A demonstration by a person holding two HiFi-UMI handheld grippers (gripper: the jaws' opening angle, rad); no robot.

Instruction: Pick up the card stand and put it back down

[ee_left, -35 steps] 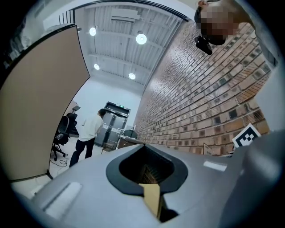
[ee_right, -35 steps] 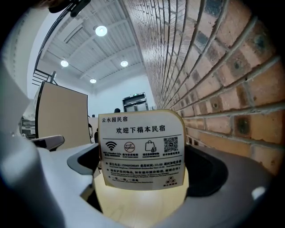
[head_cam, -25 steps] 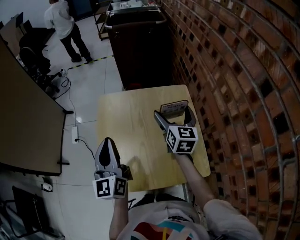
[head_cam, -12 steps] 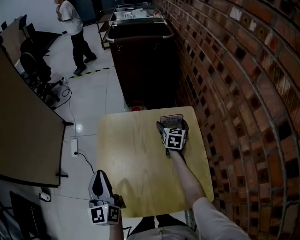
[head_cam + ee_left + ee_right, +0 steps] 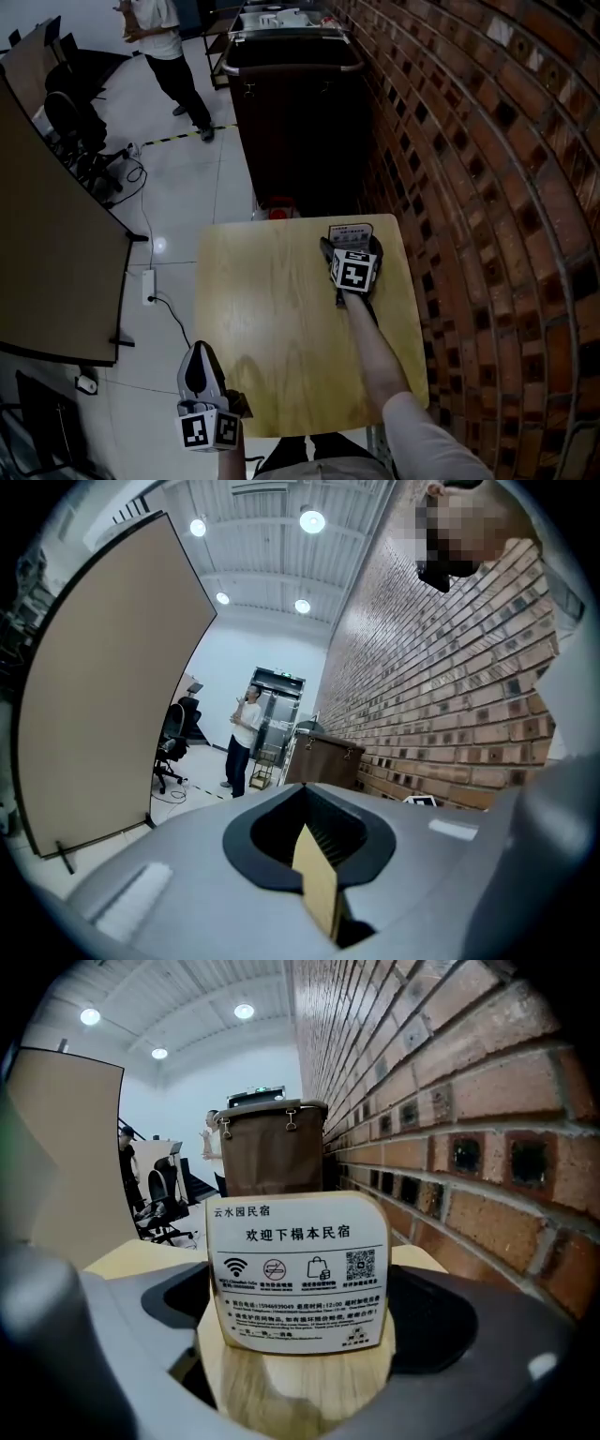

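Observation:
The card stand (image 5: 349, 231), a white printed card in a pale wooden base, stands near the far right edge of the small wooden table (image 5: 272, 319). My right gripper (image 5: 350, 246) has reached it, with a jaw on either side of the base. In the right gripper view the card stand (image 5: 297, 1272) fills the space between the jaws of the right gripper (image 5: 300, 1312), which look shut on its base. My left gripper (image 5: 200, 353) hangs off the table's near left corner, shut and holding nothing. The left gripper (image 5: 314, 832) points at the far room.
A brick wall (image 5: 487, 187) runs close along the table's right side. A dark wheeled cart (image 5: 295, 103) stands just beyond the table. A tan partition board (image 5: 47, 253) stands at left, with a cable (image 5: 159, 281) on the floor. A person (image 5: 169, 47) walks at the back.
My right gripper moved forward to the card stand and its jaws closed in on the base. My left gripper dropped back off the table's near edge. The person at the back walked right.

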